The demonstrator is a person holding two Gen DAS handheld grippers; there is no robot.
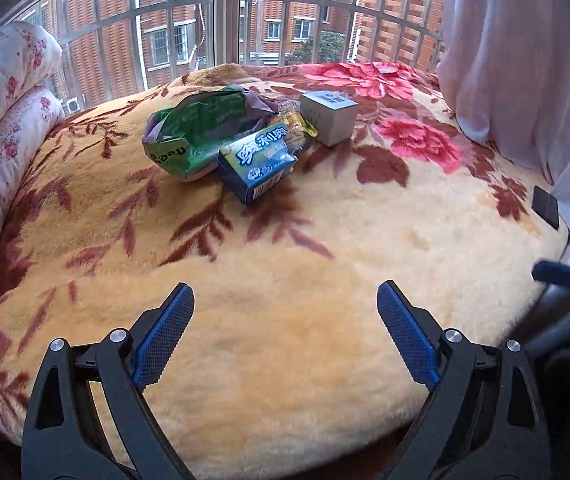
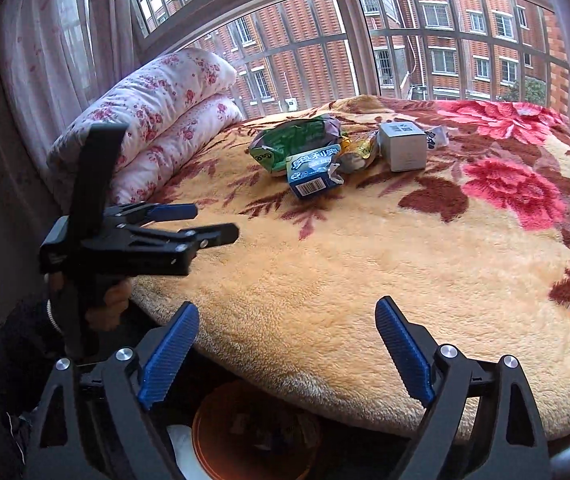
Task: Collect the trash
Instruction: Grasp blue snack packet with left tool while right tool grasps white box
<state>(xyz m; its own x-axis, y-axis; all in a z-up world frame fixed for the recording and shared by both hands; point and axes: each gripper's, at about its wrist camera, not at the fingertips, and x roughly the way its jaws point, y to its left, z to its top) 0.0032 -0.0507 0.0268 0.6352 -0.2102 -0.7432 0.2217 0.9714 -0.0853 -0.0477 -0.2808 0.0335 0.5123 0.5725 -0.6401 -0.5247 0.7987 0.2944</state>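
Trash sits in one cluster on the far half of the bed, on the cream plush blanket with red flowers (image 1: 285,300), close under the window. Items: a crumpled green foil snack bag (image 1: 201,128) at the left, a blue cardboard biscuit box (image 1: 259,168) nearest to me and lying against the bag, a yellow crinkled wrapper (image 1: 301,124) behind the box, and a small grey cardboard cube box (image 1: 331,116) at the right.

The pile lies straight ahead and well apart from both claws, a little left of centre for my left claw (image 1: 285,316). The blue box's long axis runs diagonally, near-right to far-left in the left view, with its barcoded end facing me.

My left claw: blue pads spread wide, holding nothing, hovering over bare blanket at the near edge. My right claw (image 2: 287,332): also spread wide, empty, sitting at the bed's near edge. In the right view my left claw (image 2: 205,224) appears side-on at the left, over the near left of the bed.

Judgement: neither is clearly nearer; the left lines up better with the bag and blue box.

A round orange bin (image 2: 253,432) sits on the floor below the bed edge, under my right claw; probable drop point.
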